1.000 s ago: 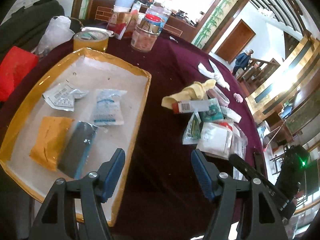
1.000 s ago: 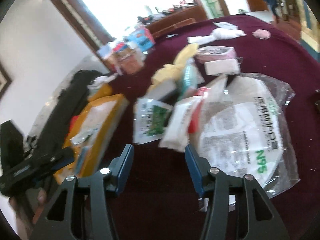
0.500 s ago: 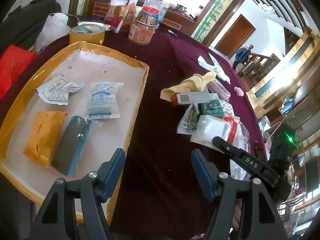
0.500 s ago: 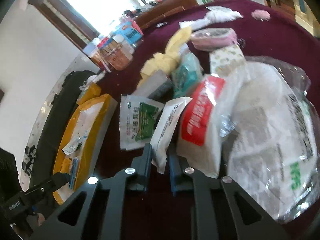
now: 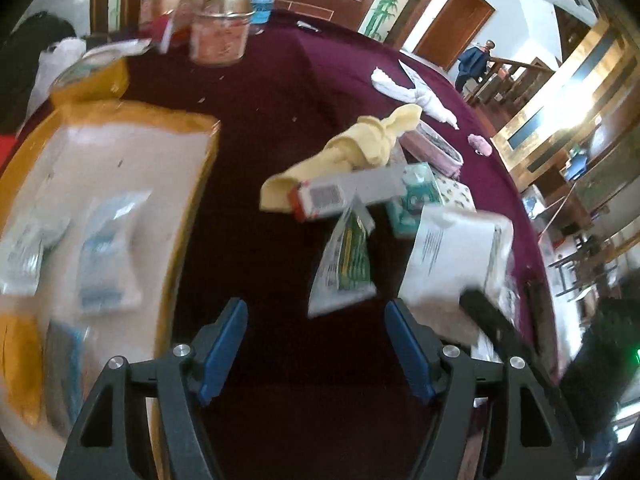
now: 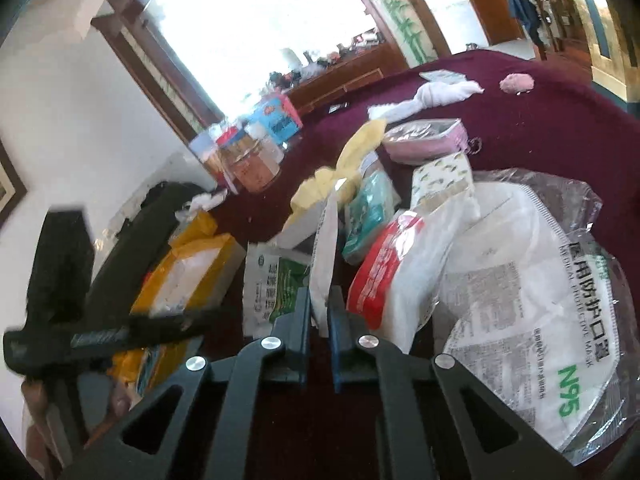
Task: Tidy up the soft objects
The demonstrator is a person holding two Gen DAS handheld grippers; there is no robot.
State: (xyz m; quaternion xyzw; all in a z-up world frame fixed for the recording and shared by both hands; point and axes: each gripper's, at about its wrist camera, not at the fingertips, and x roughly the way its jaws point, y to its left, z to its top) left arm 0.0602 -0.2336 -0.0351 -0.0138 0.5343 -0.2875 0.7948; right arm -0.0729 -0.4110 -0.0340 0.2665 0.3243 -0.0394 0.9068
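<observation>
Clear mask bag (image 6: 532, 292) showing green "N95", grey "MEDICAL PROTECTIVE MASK" plus Chinese characters. Barcode showing on red-ended box (image 5: 340, 196), digits unreadable. Green-white sachet (image 6: 272, 288) and white packet (image 5: 452, 256) carrying print too small and blurred for reading.

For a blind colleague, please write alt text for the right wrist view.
The right gripper has its jaws shut on a white packet at the near edge of a pile of packets on a dark red table. An N95 mask bag lies to the right.
</observation>
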